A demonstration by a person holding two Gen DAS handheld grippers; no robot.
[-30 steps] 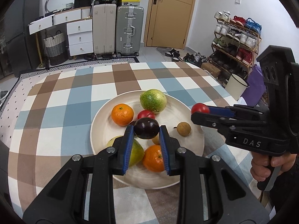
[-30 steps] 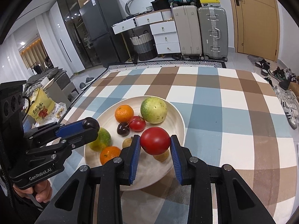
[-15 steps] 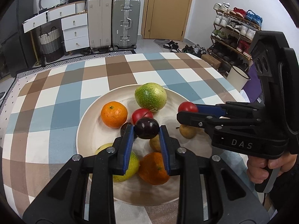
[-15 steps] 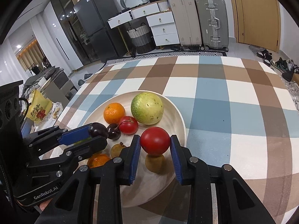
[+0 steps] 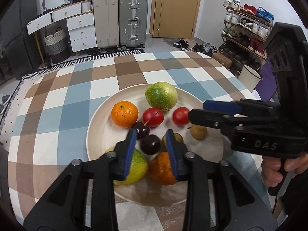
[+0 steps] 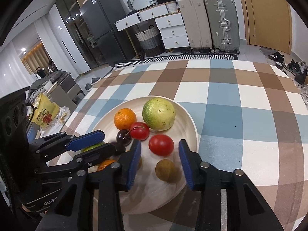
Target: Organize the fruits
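A cream plate point(image 5: 96, 127) sits toward the near right part of the checked tabletop point(image 5: 57, 100), with open cloth to its left and far side and a narrower strip along the right edge. On the plate lie a green fruit point(image 5: 161, 95), an orange point(image 5: 124, 114), a red fruit point(image 5: 153, 117) and a cherry point(image 5: 141, 130) toward the far rim, and a second orange point(image 5: 162, 168) and a yellow-green fruit point(image 5: 137, 165) at the near rim.

The left gripper point(image 5: 150, 144) has its jaws spread; the plum point(image 5: 149, 144) it pinched half a second ago now lies loose between them, seemingly on the plate. The right gripper point(image 6: 159, 158) has likewise opened, and the tomato point(image 6: 161, 144) it carried sits blurred between its blue pads point(image 6: 134, 161), with a brown fruit point(image 6: 165, 170) just nearer.
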